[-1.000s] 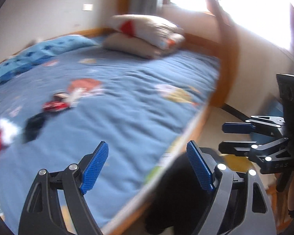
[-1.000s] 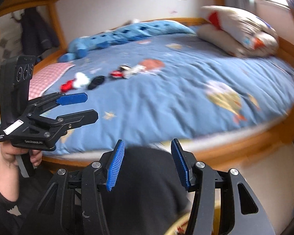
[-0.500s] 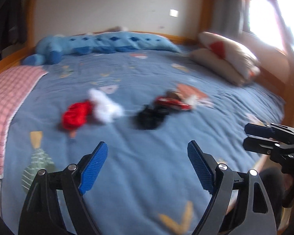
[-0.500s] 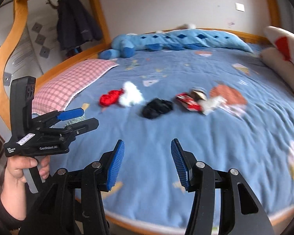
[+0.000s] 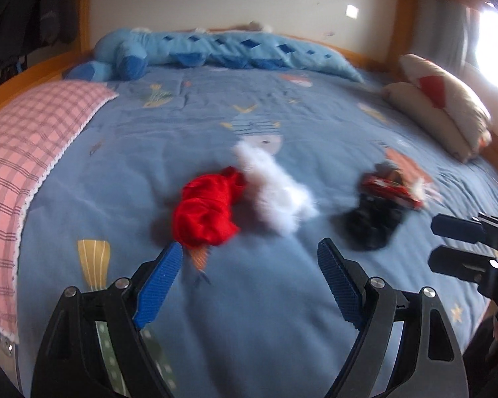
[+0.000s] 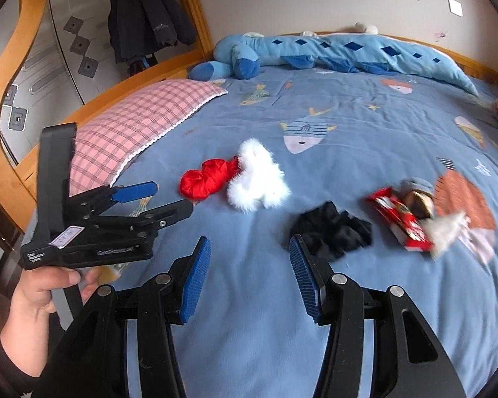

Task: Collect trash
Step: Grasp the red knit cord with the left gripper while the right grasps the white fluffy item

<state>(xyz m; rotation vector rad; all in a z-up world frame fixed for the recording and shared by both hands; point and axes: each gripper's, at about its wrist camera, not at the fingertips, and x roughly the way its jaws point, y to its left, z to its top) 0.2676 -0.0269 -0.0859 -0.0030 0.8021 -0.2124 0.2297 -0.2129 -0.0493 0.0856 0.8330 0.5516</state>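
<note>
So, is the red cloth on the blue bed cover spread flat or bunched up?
Bunched up. The red cloth lies crumpled in a small heap on the blue bed cover, touching the white fluffy piece.

Daylight, blown-out bright window glare (image 5: 496, 43) at 2 o'clock in left view; motion blur throughout, fisheye-bent edges.

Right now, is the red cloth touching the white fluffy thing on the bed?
Touching. In the right wrist view the red cloth meets the white fluffy thing edge to edge, with no blue cover between them.
</note>
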